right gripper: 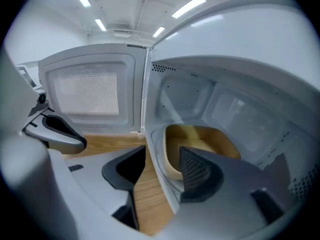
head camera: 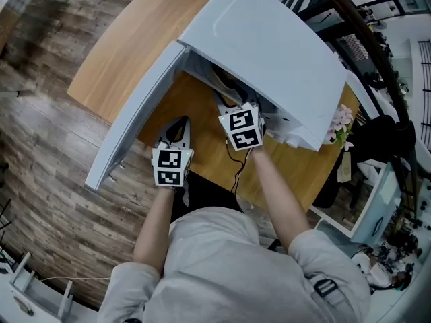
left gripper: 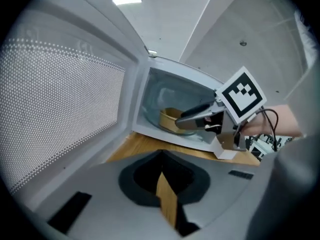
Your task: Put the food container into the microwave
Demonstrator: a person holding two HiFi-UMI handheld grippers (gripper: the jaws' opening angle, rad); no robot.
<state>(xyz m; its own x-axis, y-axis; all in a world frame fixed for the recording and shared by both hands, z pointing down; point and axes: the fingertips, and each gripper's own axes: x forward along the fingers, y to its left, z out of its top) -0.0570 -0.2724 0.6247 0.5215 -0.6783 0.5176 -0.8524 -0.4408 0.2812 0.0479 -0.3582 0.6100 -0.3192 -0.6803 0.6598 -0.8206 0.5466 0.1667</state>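
Microwave (head camera: 269, 52) sat on the wood surface (head camera: 121, 52), door (head camera: 135, 113) swung wide to the left, cavity mouth unobstructed. Right gripper (right gripper: 162, 151) reached into the opening, jaws apart and not clamping: one jaw over the food container (right gripper: 200, 139), the other outside over the surface, with the container's near wall and the cavity's front edge between them. Container was inside the microwave, probably on a glass turntable (left gripper: 155, 111), hard to confirm; contents not visible. Left gripper (left gripper: 160, 164) hung outside by the door, tips together, nothing held.
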